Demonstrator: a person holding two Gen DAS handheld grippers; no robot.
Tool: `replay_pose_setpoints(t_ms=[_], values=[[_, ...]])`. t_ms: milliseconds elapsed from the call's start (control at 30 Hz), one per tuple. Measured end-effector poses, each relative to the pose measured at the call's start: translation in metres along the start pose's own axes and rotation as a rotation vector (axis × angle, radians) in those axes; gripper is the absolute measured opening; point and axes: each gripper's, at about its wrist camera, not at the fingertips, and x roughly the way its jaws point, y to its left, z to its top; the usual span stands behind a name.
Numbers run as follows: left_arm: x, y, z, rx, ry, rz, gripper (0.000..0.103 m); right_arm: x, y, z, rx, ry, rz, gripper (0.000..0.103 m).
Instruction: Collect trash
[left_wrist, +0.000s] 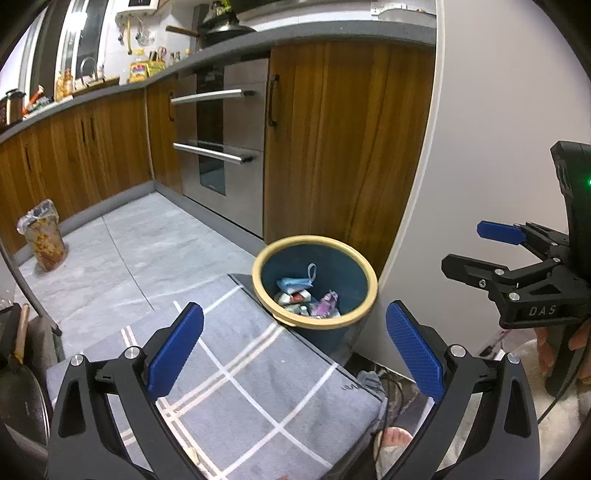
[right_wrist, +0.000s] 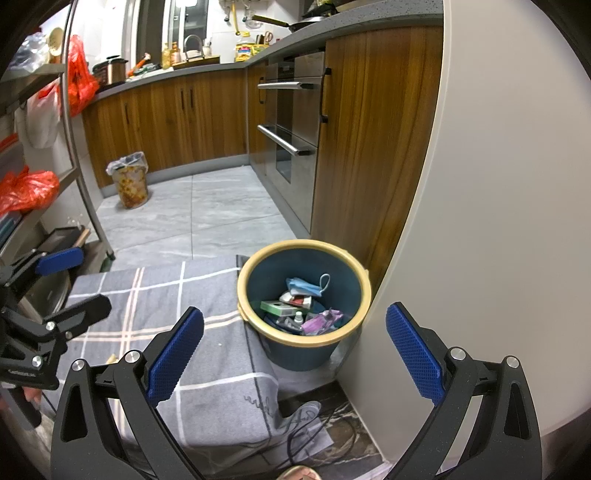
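Observation:
A dark blue trash bin (left_wrist: 351, 266) with a yellow rim stands on the floor beside a grey checked cloth (left_wrist: 236, 362). It also shows in the right wrist view (right_wrist: 343, 277). Inside lie a blue face mask (right_wrist: 304, 286), a purple wrapper (right_wrist: 321, 321), a green box (right_wrist: 275, 306) and other scraps. My left gripper (left_wrist: 295, 347) is open and empty, above the cloth, short of the bin. My right gripper (right_wrist: 295, 349) is open and empty, just short of the bin. Each gripper shows in the other's view, the right (left_wrist: 480, 251) and the left (right_wrist: 70, 280).
Wooden cabinets (right_wrist: 184, 122) and a steel oven (right_wrist: 291, 110) line the far side. A second lined bin (right_wrist: 129, 181) stands at the far left on the tiled floor. A white wall (right_wrist: 498, 184) is to the right. A metal rack with red bags (right_wrist: 26, 188) is left. Cables (right_wrist: 321, 432) lie near.

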Motion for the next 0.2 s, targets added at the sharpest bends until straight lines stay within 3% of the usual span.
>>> replay_pose_setpoints(t_ms=[200], values=[[0.0008,0.0001,0.0005,0.001,0.014,0.01,0.098,0.0001,-0.0001,0.0001,-0.002,0.0,0.0,0.098]])
